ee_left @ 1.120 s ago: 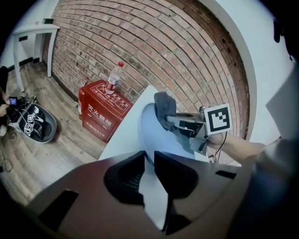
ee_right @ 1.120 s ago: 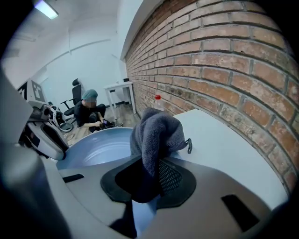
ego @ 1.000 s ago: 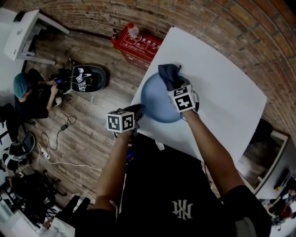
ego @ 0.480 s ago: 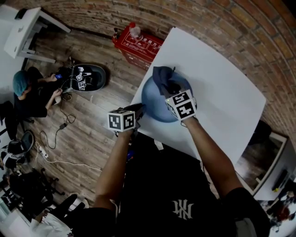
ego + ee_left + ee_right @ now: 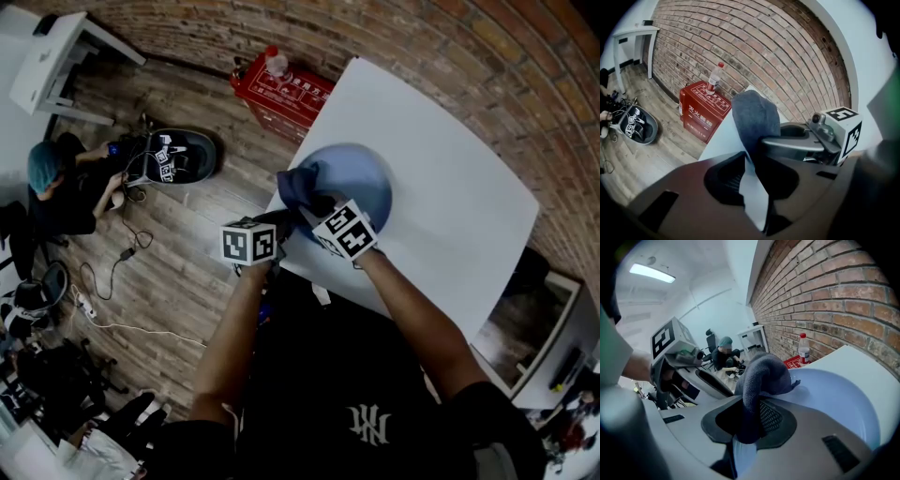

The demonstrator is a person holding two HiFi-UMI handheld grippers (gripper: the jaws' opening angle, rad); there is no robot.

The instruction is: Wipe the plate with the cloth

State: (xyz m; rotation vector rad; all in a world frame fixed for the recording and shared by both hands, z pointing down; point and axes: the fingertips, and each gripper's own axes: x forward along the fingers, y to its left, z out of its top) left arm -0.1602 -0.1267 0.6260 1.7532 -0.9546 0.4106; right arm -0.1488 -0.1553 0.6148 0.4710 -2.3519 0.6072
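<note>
A pale blue plate [image 5: 361, 178] lies near the left edge of the white table [image 5: 450, 187]. My left gripper [image 5: 279, 223] is shut on the plate's near-left rim; a sliver of the plate [image 5: 752, 192] shows between its jaws [image 5: 751, 176]. My right gripper [image 5: 311, 204] is shut on a dark blue cloth [image 5: 292, 187]. The cloth [image 5: 764, 373] bulges up out of the right gripper [image 5: 750, 420] and rests on the left part of the plate [image 5: 834, 399], right beside the left gripper [image 5: 679, 366]. In the left gripper view the cloth [image 5: 754, 117] stands just above the jaws.
A red box [image 5: 281, 89] with a plastic bottle [image 5: 714, 78] on it stands on the wooden floor by the brick wall. A person [image 5: 56, 187] sits on the floor at left beside a round black case [image 5: 173, 155]. A white desk [image 5: 56, 66] stands at far left.
My right gripper has dragged the cloth across the plate from its far side to the near-left rim, ending next to the left gripper. The left gripper has stayed put on the rim.
</note>
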